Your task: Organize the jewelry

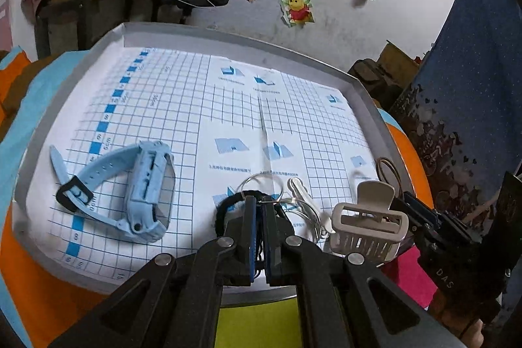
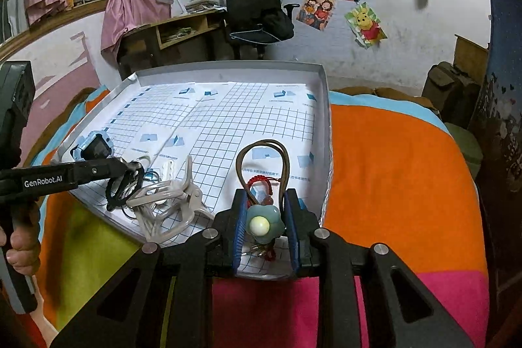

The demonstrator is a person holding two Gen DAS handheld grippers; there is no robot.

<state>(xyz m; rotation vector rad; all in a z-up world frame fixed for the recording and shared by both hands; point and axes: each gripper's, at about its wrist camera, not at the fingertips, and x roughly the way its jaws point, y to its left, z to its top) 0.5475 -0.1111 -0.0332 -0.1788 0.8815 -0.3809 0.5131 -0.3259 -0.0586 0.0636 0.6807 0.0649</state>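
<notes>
Left wrist view, from the left: a pale blue watch (image 1: pixel 130 188) lies in the white tray (image 1: pixel 235 38); the left gripper (image 1: pixel 258 204) is pressed together on a black hair tie (image 1: pixel 225 207) with silver rings (image 1: pixel 261 181); a white claw clip (image 1: pixel 368 224) sits just beside; the right gripper (image 2: pixel 266 201) stands spread around a green pendant (image 2: pixel 262 222)

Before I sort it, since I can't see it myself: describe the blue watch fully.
The watch is pale blue, plastic-looking, with a chunky case tipped on its edge, its dark screen showing in the right wrist view. Its holed strap ends in a black buckle. It lies apart from the tongs, on the grid paper at the tray's left side.
</notes>
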